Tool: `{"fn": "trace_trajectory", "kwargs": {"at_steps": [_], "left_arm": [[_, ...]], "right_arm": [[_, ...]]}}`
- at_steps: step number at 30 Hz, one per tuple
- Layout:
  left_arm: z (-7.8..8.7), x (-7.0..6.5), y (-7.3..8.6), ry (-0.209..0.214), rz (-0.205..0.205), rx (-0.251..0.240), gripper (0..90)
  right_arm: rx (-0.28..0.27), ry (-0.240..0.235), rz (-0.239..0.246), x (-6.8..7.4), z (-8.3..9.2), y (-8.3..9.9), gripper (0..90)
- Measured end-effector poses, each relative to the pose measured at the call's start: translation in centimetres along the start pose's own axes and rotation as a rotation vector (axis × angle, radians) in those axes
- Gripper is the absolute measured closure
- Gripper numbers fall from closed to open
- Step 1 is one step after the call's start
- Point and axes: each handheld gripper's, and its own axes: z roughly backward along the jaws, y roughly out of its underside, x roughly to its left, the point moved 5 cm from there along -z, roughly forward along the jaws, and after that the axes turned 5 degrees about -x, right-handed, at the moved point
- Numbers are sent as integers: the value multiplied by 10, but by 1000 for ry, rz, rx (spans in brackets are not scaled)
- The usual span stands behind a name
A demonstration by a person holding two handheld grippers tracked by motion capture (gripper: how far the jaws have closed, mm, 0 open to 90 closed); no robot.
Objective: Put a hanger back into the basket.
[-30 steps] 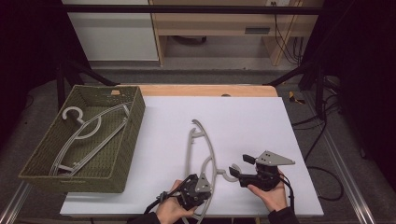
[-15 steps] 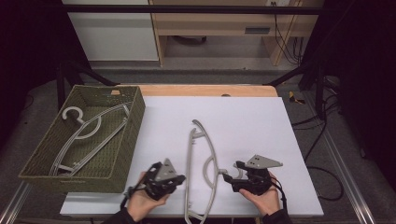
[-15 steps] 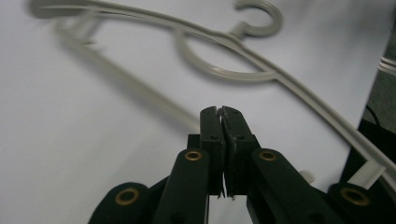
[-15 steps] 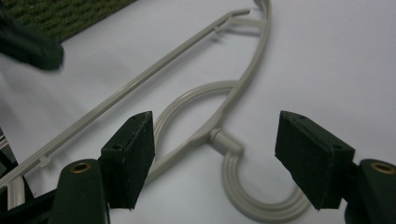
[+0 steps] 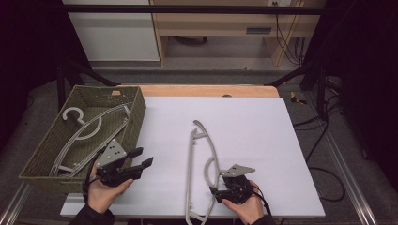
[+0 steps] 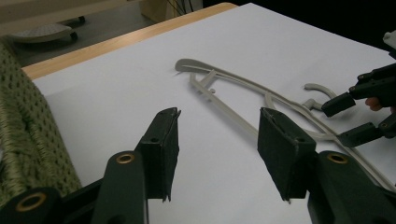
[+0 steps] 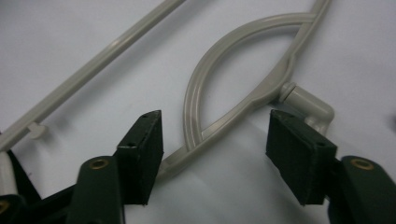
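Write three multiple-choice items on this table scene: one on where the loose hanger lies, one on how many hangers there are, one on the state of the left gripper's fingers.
1. Where does the loose hanger lie?
A. on the white table
B. in the basket
C. on the floor

2. How many hangers are there in all?
A. one
B. two
C. four

3. How do the left gripper fingers stand?
A. shut on the hanger
B. shut on the basket rim
C. apart, holding nothing

Answers: 1 A, it lies flat on the white table before the right gripper. 2 B, a second hanger lies in the green basket. 3 C, the left gripper view shows bare table between the fingers, which have just been opening.
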Motion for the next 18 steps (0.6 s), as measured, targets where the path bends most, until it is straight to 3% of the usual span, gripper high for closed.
{"fn": "trace_trajectory", "kwargs": {"at_steps": [5, 9, 12, 18], "left_arm": [[0, 3, 1, -1, 8, 6, 480], [-1, 3, 2, 1, 11, 13, 482], [-2, 4, 3, 1, 11, 19, 484], [-1, 7, 3, -6, 19, 17, 487]], "right_arm": [[15, 12, 8, 2, -7, 1, 382], [27, 44, 46, 6, -10, 0, 385], [35, 87, 88, 6, -12, -1, 453], [40, 75, 85, 0, -12, -4, 524]]}}
